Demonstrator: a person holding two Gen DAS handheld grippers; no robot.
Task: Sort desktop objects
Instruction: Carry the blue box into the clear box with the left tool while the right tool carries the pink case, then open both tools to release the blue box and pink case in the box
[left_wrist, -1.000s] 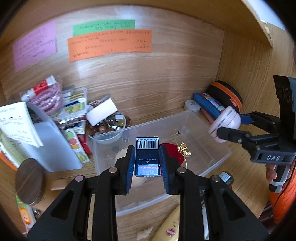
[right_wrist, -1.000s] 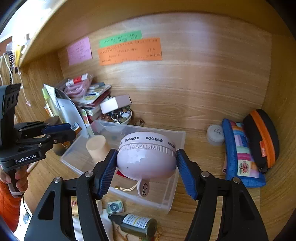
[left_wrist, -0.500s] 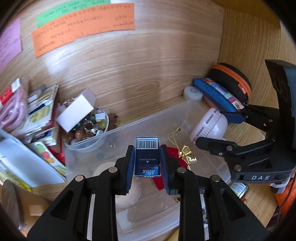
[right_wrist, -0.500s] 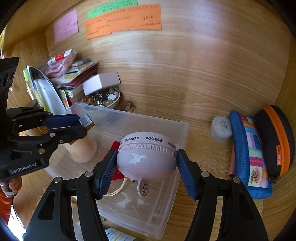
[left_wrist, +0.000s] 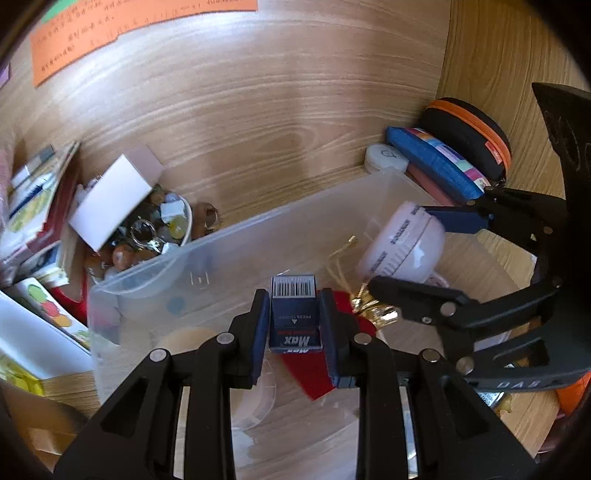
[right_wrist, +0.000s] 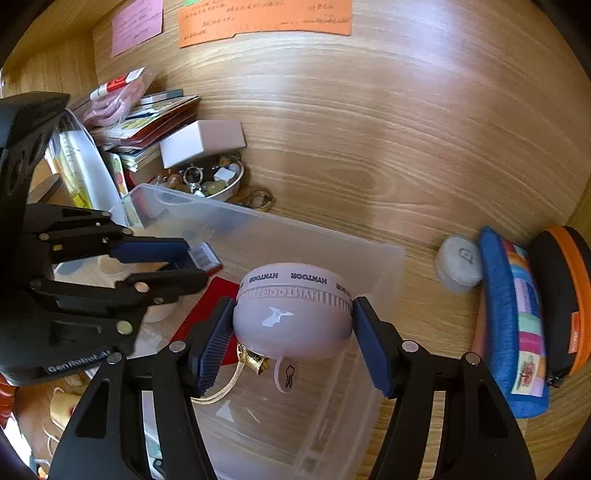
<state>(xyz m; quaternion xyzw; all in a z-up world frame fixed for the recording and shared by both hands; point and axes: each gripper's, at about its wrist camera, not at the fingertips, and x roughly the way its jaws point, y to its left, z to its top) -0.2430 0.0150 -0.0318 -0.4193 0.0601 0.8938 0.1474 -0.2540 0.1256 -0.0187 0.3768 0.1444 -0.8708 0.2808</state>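
Red card (left_wrist: 314, 369) half behind left claw (left_wrist: 295, 325)

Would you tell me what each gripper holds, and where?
Left gripper pinches the staple box by its sides; right gripper clamps the pink round case across its width.

pale pink tape measure (right_wrist: 293, 314), navy staple box (left_wrist: 294, 314)

**Around your work area**

You face a wood wall (right_wrist: 369, 129) with an orange note (right_wrist: 264, 16) and a pink note (right_wrist: 137, 24) stuck high on it. On your left, a white box (right_wrist: 202, 142) lies tilted on a bowl (right_wrist: 236, 183) of trinkets, next to a stack of books (right_wrist: 155, 122). On your right, a white puck (right_wrist: 458, 264) sits just beside a blue pouch (right_wrist: 513, 321), which leans against a black case (right_wrist: 561, 295) with an orange zip.
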